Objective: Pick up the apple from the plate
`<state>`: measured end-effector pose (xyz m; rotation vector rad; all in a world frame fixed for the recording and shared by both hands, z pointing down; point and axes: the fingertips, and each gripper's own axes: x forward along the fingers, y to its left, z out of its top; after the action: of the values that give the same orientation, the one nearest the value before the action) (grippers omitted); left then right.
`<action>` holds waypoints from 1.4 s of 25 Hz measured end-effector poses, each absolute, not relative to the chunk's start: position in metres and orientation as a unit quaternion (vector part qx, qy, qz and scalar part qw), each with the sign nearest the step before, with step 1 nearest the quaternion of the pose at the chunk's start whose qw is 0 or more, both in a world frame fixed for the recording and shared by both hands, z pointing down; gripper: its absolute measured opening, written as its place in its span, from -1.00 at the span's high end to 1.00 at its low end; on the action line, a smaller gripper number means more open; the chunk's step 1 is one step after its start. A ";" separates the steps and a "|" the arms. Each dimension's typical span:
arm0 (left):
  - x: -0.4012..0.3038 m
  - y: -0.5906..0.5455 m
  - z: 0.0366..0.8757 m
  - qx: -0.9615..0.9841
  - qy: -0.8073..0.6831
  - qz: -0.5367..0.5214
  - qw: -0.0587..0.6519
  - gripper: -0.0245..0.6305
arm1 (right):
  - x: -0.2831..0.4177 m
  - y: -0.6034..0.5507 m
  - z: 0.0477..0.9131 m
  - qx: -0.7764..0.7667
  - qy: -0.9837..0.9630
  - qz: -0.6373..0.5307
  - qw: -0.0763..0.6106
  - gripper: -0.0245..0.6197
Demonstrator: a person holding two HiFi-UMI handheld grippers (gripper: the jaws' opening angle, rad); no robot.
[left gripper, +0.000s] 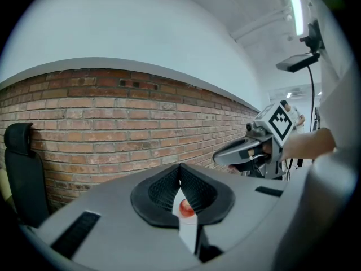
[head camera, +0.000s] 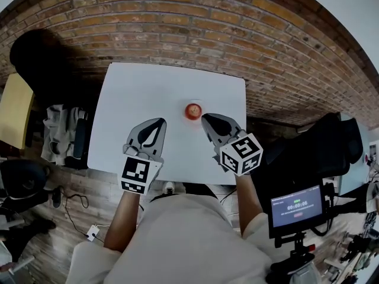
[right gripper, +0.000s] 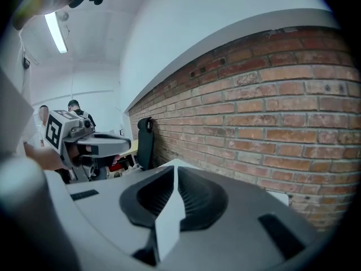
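hovering closed: left gripper (head camera: 160, 121), right gripper (head camera: 205, 117) | apple (head camera: 193, 110) near right | plate (head camera: 186, 115) possibly beneath

A recording lab: brick wall (head camera: 177, 22), tripod-mounted monitor (head camera: 296, 207), floor cables (head camera: 77, 209).

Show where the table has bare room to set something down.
Bare: the table left of the apple out to its left edge, and the far strip beside the brick wall. Crowded: near the front edge, where the left tongs and right tongs flank it.
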<state>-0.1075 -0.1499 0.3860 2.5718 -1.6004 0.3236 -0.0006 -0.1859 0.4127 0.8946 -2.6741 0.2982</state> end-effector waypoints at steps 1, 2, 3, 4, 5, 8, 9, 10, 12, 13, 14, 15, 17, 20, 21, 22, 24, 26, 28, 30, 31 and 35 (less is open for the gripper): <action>-0.107 -0.151 0.388 0.842 -0.526 0.106 0.049 0.91 | -0.001 -0.188 0.415 0.311 -0.932 0.106 0.153 0.90; -0.107 -0.153 0.389 0.842 -0.527 0.107 0.050 0.91 | 0.000 -0.189 0.417 0.311 -0.932 0.108 0.154 0.90; -0.107 -0.154 0.390 0.841 -0.528 0.108 0.051 0.91 | 0.000 -0.191 0.419 0.311 -0.931 0.112 0.155 0.90; -0.106 -0.156 0.391 0.841 -0.528 0.109 0.051 0.91 | 0.000 -0.193 0.421 0.311 -0.931 0.116 0.155 0.90; -0.105 -0.157 0.392 0.841 -0.528 0.110 0.052 0.91 | 0.000 -0.194 0.422 0.310 -0.930 0.120 0.156 0.90; -0.106 -0.153 0.394 0.841 -0.527 0.111 0.052 0.91 | -0.005 -0.189 0.426 0.309 -0.928 0.128 0.162 0.90; -0.107 -0.151 0.393 0.841 -0.527 0.111 0.052 0.91 | -0.007 -0.187 0.427 0.308 -0.928 0.128 0.164 0.90; -0.108 -0.150 0.393 0.841 -0.527 0.111 0.052 0.91 | -0.008 -0.186 0.427 0.307 -0.928 0.129 0.165 0.90; -0.104 -0.155 0.395 0.840 -0.527 0.113 0.054 0.91 | -0.006 -0.192 0.431 0.306 -0.927 0.134 0.169 0.90; -0.101 -0.161 0.397 0.840 -0.527 0.115 0.057 0.91 | -0.003 -0.198 0.434 0.306 -0.926 0.139 0.171 0.90; -0.096 -0.167 0.400 0.840 -0.527 0.118 0.062 0.91 | 0.002 -0.205 0.438 0.305 -0.925 0.145 0.174 0.90; -0.092 -0.174 0.403 0.839 -0.526 0.121 0.066 0.91 | 0.006 -0.211 0.443 0.304 -0.924 0.151 0.177 0.87; -0.089 -0.182 0.408 0.839 -0.525 0.125 0.071 0.91 | 0.009 -0.220 0.450 0.302 -0.921 0.159 0.185 0.83; -0.091 -0.186 0.411 0.837 -0.527 0.127 0.074 0.91 | 0.008 -0.224 0.458 0.300 -0.920 0.165 0.193 0.83; -0.091 -0.185 0.411 0.837 -0.527 0.128 0.075 0.91 | 0.008 -0.224 0.461 0.300 -0.919 0.166 0.195 0.83; -0.090 -0.185 0.413 0.837 -0.527 0.129 0.077 0.91 | 0.009 -0.224 0.463 0.301 -0.918 0.168 0.197 0.83; -0.089 -0.185 0.416 0.837 -0.526 0.132 0.078 0.91 | 0.009 -0.225 0.469 0.300 -0.916 0.175 0.202 0.83; -0.089 -0.186 0.418 0.838 -0.523 0.136 0.078 0.91 | 0.008 -0.226 0.474 0.298 -0.914 0.181 0.208 0.83; -0.088 -0.188 0.419 0.839 -0.520 0.139 0.079 0.91 | 0.008 -0.228 0.480 0.298 -0.912 0.182 0.215 0.83; -0.087 -0.191 0.421 0.839 -0.519 0.142 0.081 0.91 | 0.007 -0.231 0.485 0.298 -0.910 0.186 0.219 0.78; -0.087 -0.192 0.422 0.840 -0.518 0.143 0.082 0.91 | 0.007 -0.233 0.488 0.296 -0.910 0.189 0.220 0.77; -0.081 -0.183 0.425 0.842 -0.511 0.152 0.085 0.91 | 0.007 -0.229 0.491 0.293 -0.908 0.196 0.224 0.77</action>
<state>-0.0813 -0.1829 0.4255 2.5094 -1.5246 0.4545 0.0067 -0.2291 0.4913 0.8095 -2.5066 0.5397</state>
